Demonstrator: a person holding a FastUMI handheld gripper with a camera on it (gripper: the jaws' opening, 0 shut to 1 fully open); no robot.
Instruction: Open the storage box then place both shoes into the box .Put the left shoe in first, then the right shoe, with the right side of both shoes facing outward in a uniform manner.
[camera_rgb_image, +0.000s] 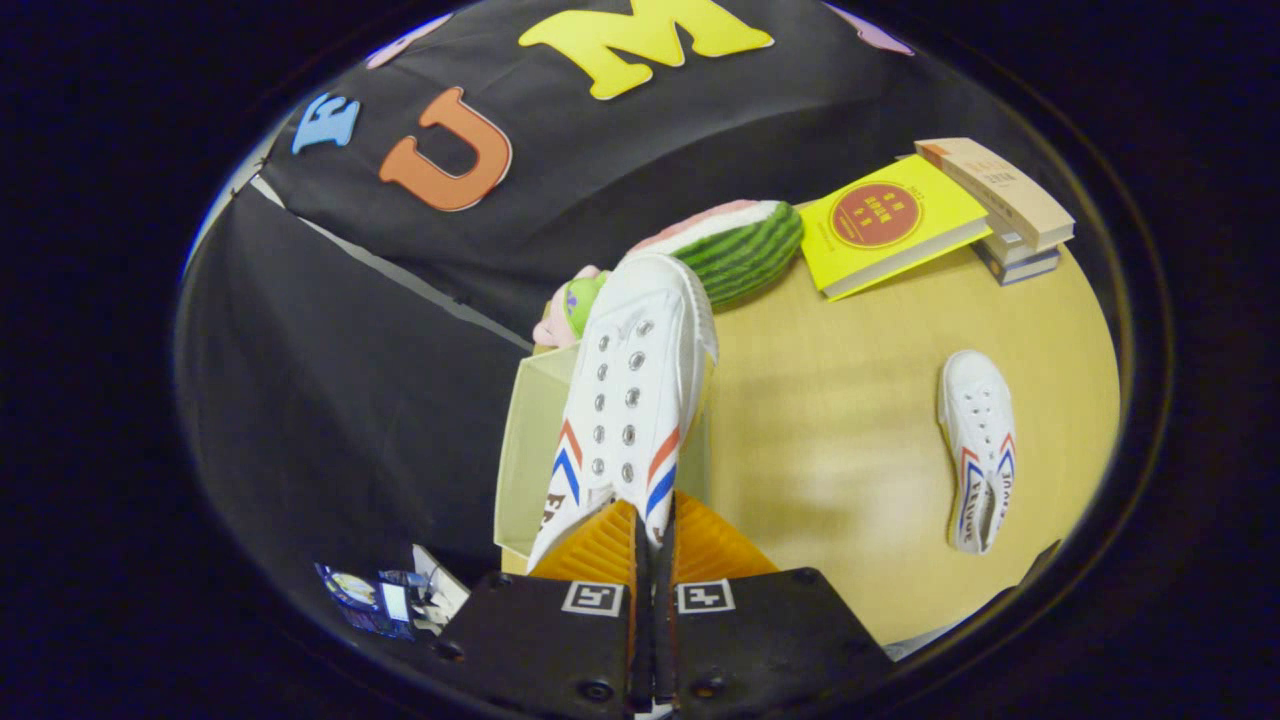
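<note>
My gripper (651, 520) is shut on the heel end of a white canvas shoe (632, 400) with red and blue chevrons and metal eyelets. The shoe points away from the fingers, toe far, held up in the air. Under it stands the pale translucent storage box (530, 440) at the left edge of the wooden table (830, 440); its near wall and open inside show to the left of the shoe. The second white shoe (978, 450) lies flat on the table well off to the right, top up, its toe pointing away.
A watermelon-slice plush (740, 245) and a small pink-and-green toy (570, 305) lie beyond the box. A yellow book (890, 230) leans on a stack of books (1010, 205) at the far right of the table. Small items (385, 595) lie low on the left.
</note>
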